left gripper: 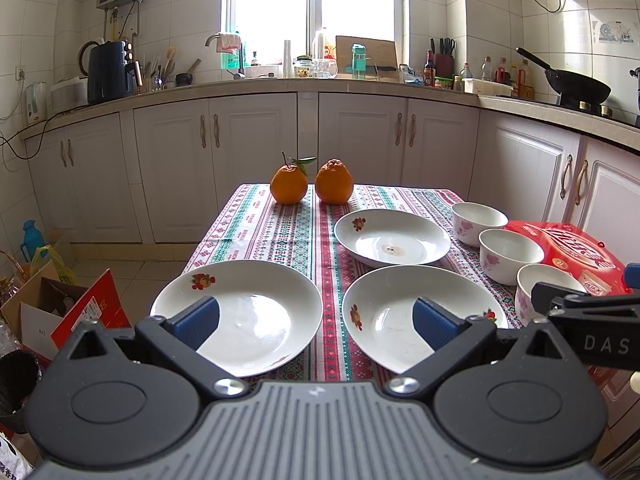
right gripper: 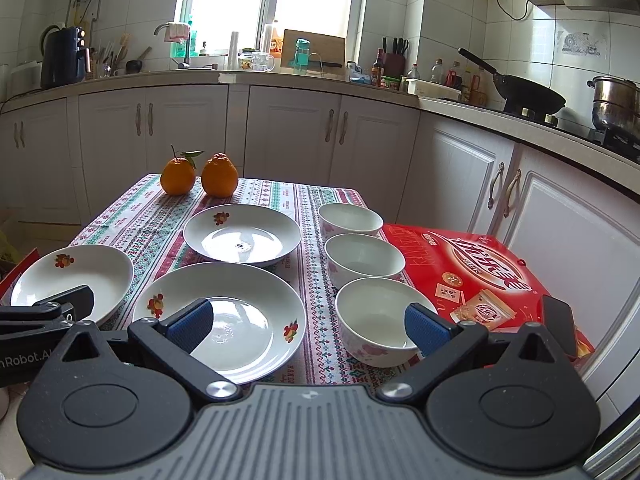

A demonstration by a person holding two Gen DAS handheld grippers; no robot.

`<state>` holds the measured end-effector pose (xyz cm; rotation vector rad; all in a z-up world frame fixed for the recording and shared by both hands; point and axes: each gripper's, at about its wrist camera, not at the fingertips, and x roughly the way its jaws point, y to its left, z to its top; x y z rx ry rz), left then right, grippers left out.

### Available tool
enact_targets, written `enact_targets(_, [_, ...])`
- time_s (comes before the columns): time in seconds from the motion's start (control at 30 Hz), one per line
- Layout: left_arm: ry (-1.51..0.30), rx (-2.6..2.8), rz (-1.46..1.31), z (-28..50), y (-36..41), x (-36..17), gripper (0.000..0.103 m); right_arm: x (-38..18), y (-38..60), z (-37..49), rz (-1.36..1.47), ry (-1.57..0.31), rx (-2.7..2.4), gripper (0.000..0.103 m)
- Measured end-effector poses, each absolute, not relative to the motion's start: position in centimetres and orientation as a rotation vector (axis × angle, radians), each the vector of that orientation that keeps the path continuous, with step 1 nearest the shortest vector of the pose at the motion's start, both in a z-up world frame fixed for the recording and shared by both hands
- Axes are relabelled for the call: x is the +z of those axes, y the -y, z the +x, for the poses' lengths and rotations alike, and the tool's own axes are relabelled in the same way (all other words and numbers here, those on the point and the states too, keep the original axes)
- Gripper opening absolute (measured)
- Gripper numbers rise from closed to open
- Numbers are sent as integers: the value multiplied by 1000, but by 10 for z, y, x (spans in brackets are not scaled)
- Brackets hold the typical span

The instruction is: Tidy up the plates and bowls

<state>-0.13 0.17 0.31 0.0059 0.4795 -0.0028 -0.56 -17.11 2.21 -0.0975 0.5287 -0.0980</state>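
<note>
A: So, in the left wrist view, what is in front of the left tongs?

B: They hang spread wide and empty over the near edge of the tabletop, which has a striped patterned cloth. Three white plates lie apart on it: the near-left plate, the near-right plate, and the far plate behind that one. Two oranges stand at the far end. Along the right edge three small bowls sit in a row, beside a red box.

A: And the right wrist view?

B: The right tongs are also spread and hold nothing, hovering between the near-right plate and the nearest bowl. The other two bowls, the middle bowl and the far bowl, line up behind it. Nothing looks stacked yet.

A: How should the first pick go?

B: Likely, pinch one plate by its rim, one finger above and one below, lift it level, then lower it centred onto another plate. For bowls, grip the wall and nest gently, keeping clear of the neighbouring bowl.
</note>
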Motion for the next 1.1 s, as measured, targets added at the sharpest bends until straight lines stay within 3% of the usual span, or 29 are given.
enact_targets(1.1, [-479, -5, 5, -2, 1, 2, 102, 24, 174, -5, -113, -524, -110, 103])
